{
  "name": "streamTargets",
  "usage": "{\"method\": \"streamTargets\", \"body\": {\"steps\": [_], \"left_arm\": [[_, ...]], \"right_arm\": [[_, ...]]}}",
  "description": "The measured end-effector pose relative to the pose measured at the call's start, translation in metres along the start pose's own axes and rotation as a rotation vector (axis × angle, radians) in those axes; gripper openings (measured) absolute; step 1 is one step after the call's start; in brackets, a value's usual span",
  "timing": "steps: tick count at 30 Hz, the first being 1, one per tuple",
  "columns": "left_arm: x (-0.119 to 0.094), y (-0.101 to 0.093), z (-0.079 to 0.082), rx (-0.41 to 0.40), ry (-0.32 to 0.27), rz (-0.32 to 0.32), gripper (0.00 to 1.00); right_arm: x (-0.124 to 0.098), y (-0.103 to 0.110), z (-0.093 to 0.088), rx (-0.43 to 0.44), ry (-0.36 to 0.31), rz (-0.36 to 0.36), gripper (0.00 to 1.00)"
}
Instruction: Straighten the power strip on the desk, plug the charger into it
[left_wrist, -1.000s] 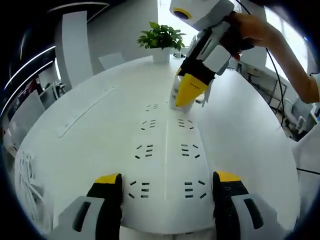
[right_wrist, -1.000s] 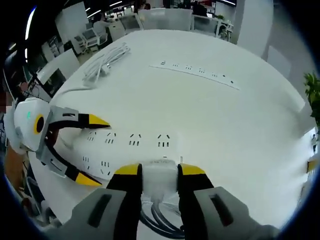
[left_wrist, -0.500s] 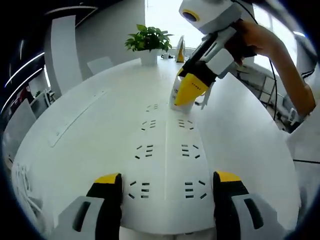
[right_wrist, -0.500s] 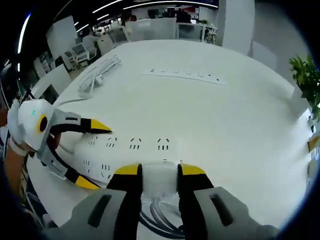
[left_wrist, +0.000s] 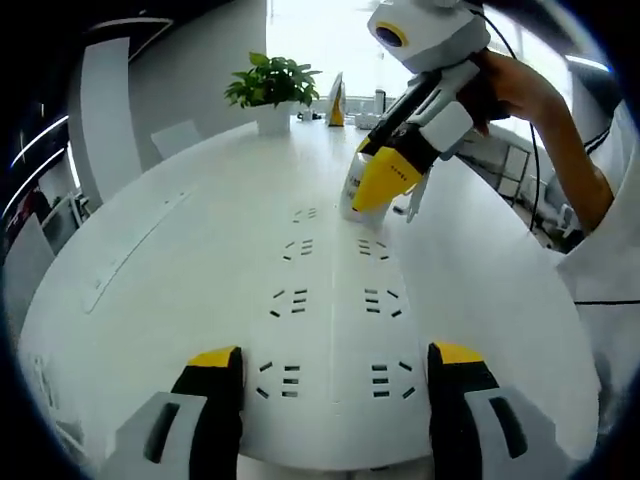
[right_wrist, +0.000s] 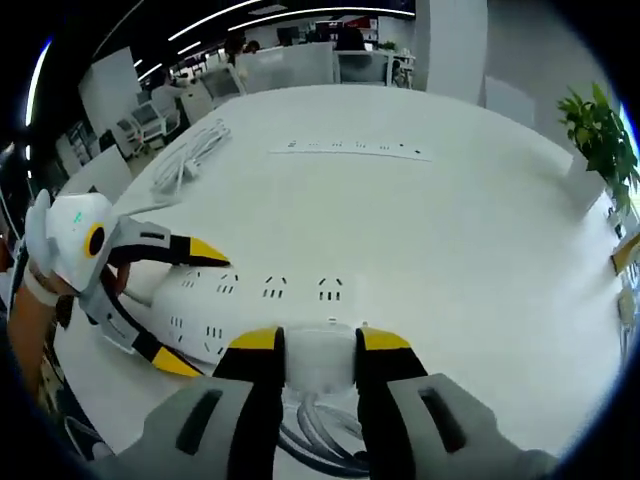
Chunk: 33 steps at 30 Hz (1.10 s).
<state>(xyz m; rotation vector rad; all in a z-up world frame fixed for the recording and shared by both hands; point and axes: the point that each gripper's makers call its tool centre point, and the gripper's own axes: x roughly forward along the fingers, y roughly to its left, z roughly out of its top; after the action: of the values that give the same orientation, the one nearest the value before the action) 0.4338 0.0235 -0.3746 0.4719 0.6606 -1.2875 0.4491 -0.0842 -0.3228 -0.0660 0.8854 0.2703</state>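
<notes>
A wide white power strip (left_wrist: 333, 320) with two rows of sockets lies on the round white table (left_wrist: 170, 300), running away between my left gripper's jaws. My left gripper (left_wrist: 335, 395) is shut on its near end, one jaw against each long side. At the far end my right gripper (left_wrist: 385, 180) is shut on the strip's raised white end block (left_wrist: 348, 195). In the right gripper view that end block (right_wrist: 320, 355) sits between my right gripper (right_wrist: 320, 345) jaws, with cables (right_wrist: 305, 435) looping below. The strip (right_wrist: 260, 300) stretches left to my left gripper (right_wrist: 180, 305).
A second, slim power strip (right_wrist: 350, 150) lies across the far side of the table, also seen as a long strip (left_wrist: 130, 250) on the left. A coiled white cable (right_wrist: 190, 155) lies near it. A potted plant (left_wrist: 265, 85) stands at the table's edge. A person's hand (left_wrist: 520, 90) holds the right gripper.
Both views have swung: the plant slid left in the left gripper view and came into the right gripper view. The strip kept its place between both grippers, so it turned with them.
</notes>
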Motion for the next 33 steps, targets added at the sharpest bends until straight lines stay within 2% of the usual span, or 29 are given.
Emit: {"method": "streamTargets", "body": {"steps": [5,21,25,33], "left_arm": [[0.001,-0.002,0.001,0.024,-0.007,-0.026,0.77],[-0.001,-0.005,0.003,0.051,-0.034,-0.059,0.78],[-0.001,-0.006,0.003,0.052,-0.040,-0.060,0.78],[0.001,-0.006,0.004,0.052,-0.068,-0.063,0.78]], "right_arm": [[-0.005,0.001,-0.007,0.015,-0.015,-0.027,0.27],[-0.012,0.003,-0.018,0.039,-0.023,-0.040,0.28],[-0.012,0.002,-0.019,0.058,-0.021,-0.021,0.28],[-0.009,0.001,-0.017,0.094,-0.058,0.059,0.31]]}}
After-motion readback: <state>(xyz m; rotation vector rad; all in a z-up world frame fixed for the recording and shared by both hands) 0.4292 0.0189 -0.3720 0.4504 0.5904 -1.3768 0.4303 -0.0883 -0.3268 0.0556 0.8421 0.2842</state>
